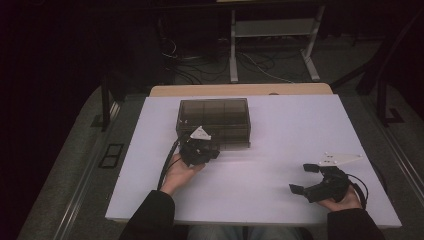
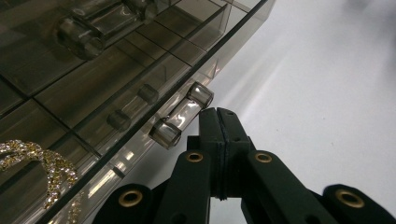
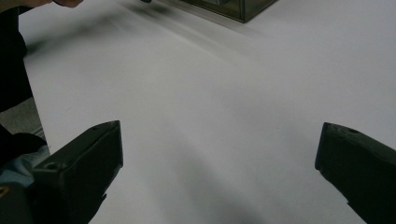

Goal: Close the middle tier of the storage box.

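Left tongs (image 2: 219, 116), pressed together empty, met the clear handle (image 2: 182, 114) of the smoked drawer box (image 1: 214, 116), likely before pulling; right tongs (image 1: 306, 179) gaped idle, well apart on the tabletop (image 1: 280, 140).

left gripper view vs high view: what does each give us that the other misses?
Left gripper view: the left hand-held gripper with jaws pressed together beside the clear bar handle on the smoked box's front, and a gold rhinestone chain inside.

High view: the right hand-held gripper, jaws apart, low over the white table, plus both forearms.

Both: the smoked compartment box with the left gripper at its front.
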`<state>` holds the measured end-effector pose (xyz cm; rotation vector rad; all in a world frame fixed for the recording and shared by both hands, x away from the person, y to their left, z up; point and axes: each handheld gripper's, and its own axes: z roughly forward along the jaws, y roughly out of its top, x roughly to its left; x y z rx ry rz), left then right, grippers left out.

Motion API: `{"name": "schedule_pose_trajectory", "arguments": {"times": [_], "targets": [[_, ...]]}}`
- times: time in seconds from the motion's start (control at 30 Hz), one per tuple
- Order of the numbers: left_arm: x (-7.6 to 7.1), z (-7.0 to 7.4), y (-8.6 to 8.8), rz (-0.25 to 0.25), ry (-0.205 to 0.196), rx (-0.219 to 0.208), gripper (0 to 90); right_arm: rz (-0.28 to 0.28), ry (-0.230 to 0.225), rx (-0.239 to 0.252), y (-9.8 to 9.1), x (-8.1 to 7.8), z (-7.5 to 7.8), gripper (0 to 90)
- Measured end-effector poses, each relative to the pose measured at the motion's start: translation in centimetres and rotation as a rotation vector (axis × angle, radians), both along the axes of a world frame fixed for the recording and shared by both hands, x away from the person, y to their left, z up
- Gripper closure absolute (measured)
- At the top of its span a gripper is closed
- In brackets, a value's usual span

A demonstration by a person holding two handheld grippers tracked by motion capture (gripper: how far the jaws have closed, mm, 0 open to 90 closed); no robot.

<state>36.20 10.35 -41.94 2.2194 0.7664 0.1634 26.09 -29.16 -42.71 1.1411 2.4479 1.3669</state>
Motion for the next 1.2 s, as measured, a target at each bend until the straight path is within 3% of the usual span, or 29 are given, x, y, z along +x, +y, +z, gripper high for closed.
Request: {"name": "schedule_pose_trajectory", "arguments": {"times": [1.2], "targets": [[1.9,0.2,0.3,0.026,-0.009,-0.015,89.3,0.002,-0.003,-0.004,0.0,0.0,-0.1,0.3]]}}
